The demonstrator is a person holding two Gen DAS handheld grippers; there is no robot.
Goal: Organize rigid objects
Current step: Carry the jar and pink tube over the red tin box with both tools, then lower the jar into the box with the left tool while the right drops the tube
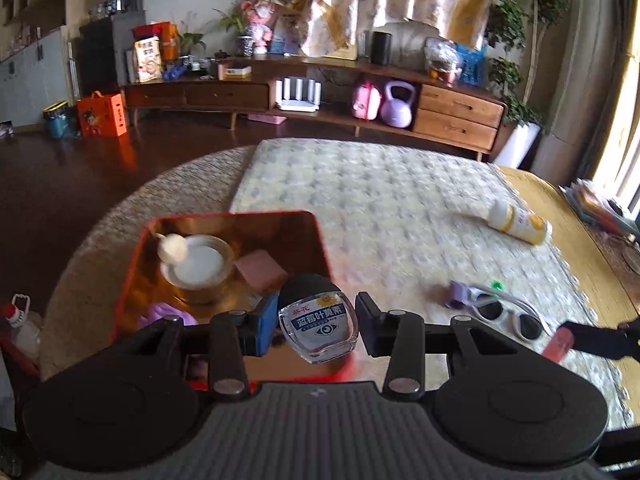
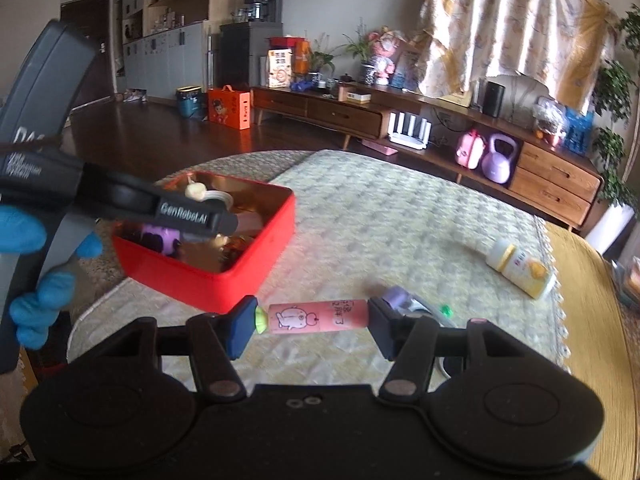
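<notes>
Bottle (image 1: 318,318) loose between spread left hand-held gripper (image 1: 316,326) | right hand-held gripper (image 2: 312,326) pinching pink tube (image 2: 316,317) endwise

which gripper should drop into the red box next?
Left, probably. The left gripper is over the red box, with the small bottle between its fingers. The right gripper holds the pink tube above the mat, beside the box.

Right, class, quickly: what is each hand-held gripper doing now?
Left hand-held gripper: open around a small clear bottle over the red tin.
Right hand-held gripper: shut on a pink tube.
</notes>
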